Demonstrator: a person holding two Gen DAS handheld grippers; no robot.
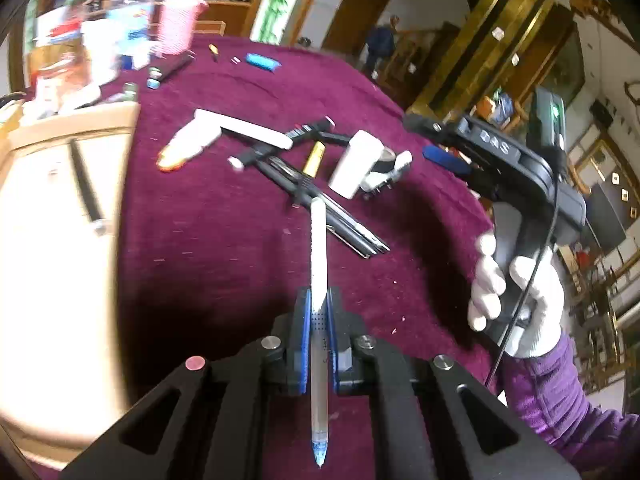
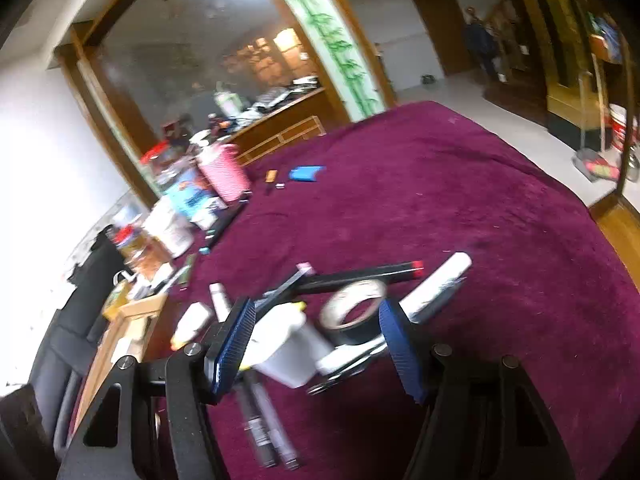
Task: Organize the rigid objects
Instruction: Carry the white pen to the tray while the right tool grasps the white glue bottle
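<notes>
My left gripper is shut on a white pen with a blue tip, and the pen runs lengthwise between the blue pads above the maroon cloth. Beyond it lies a pile: a white box, a tape roll, a yellow marker, black pens and a white bar. A wooden tray at the left holds one black pen. My right gripper hangs open over the white box and tape roll, gripping nothing.
A white-gloved hand with a purple sleeve holds the right tool. A black marker with a red cap and a white tube lie past the pile. A pink striped cup, cartons and a blue case crowd the far side.
</notes>
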